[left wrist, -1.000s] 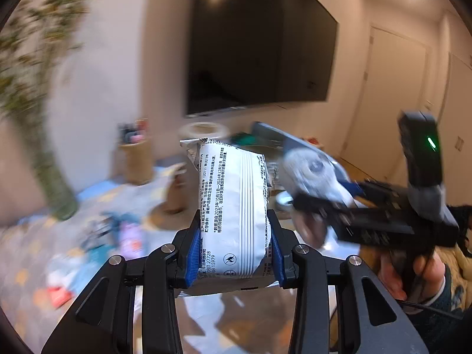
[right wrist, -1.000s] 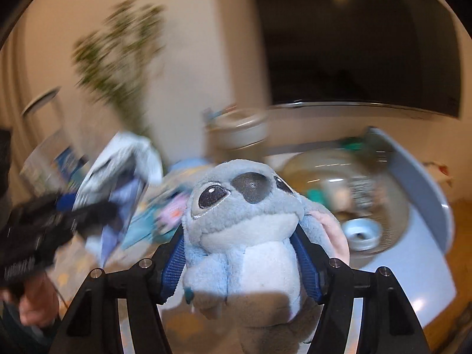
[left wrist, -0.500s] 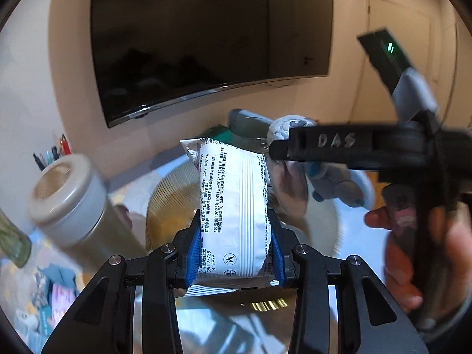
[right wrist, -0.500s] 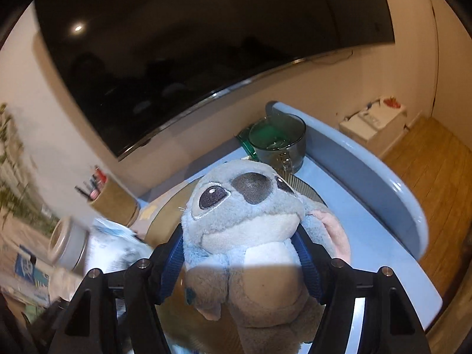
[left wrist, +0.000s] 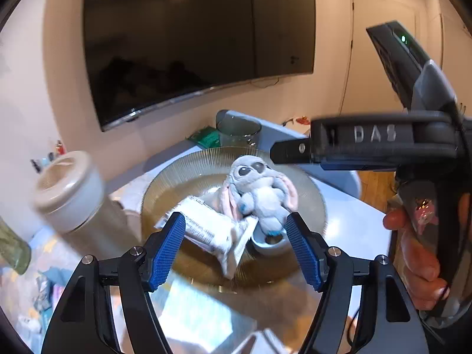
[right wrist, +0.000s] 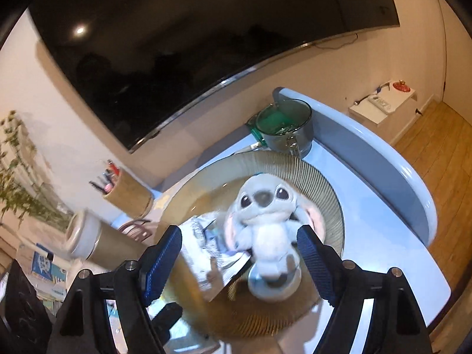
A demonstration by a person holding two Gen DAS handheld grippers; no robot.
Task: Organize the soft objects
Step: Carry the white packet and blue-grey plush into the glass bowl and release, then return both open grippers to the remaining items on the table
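a: what fills the near scene?
b: a ribbed amber glass bowl [left wrist: 309,194] on the pale blue table [right wrist: 392,230], holding the grey plush toy [right wrist: 265,215] at right and the white wipes packet [left wrist: 209,230] touching it at left.
a: the grippers?
b: left gripper [left wrist: 236,247] and right gripper [right wrist: 240,261] hover above, jaws spread, holding nothing.
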